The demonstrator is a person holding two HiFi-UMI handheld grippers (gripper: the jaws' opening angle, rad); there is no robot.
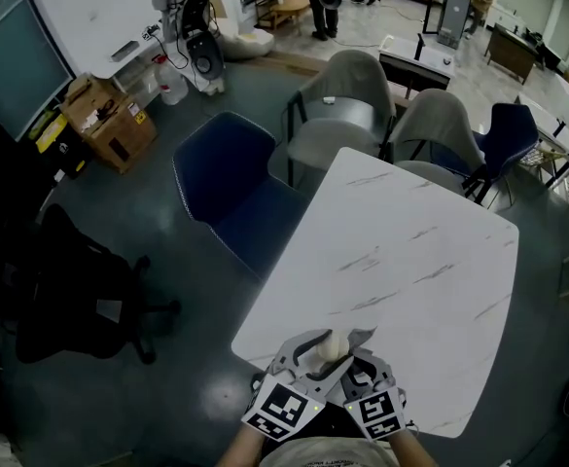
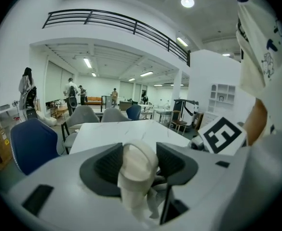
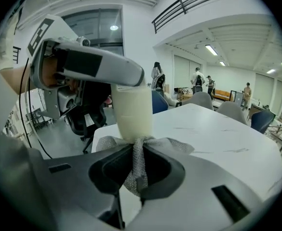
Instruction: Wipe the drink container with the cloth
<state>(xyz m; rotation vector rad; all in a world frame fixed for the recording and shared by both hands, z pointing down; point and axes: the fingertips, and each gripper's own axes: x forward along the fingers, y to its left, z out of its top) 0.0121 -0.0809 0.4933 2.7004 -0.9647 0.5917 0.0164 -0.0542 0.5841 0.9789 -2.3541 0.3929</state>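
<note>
"Drink container (image 3: 133,112) first: where did you have it?"

"In my left tongs (image 2: 138,150). They were closed on its upper part, and I held it off the table, close in front of me. It was a plain cream cylinder."

"And the other pair?"

"My right tongs (image 3: 138,153) were pinched tight on a grey mesh cloth (image 3: 138,165), bunched between the jaws. The cloth's spread edge lay against the container's lower end."

"Which way did it point?"

"Its long axis ran roughly upright, perhaps a little tilted. The top was in the left jaws and the bottom was down at the cloth."

"How far along was the wiping?"

"Early or midway, I'd judge. Cloth and container had met, but only at the bottom. I saw no smear or wet track, so I couldn't tell how much was already clean. The sides up to the left jaws, and the part under them, looked left to do."

"And beyond?"

"The white marbled table (image 1: 410,251) stretched away past my tongs, then a blue chair (image 1: 231,178) and grey chairs (image 1: 357,81) farther off."
</note>
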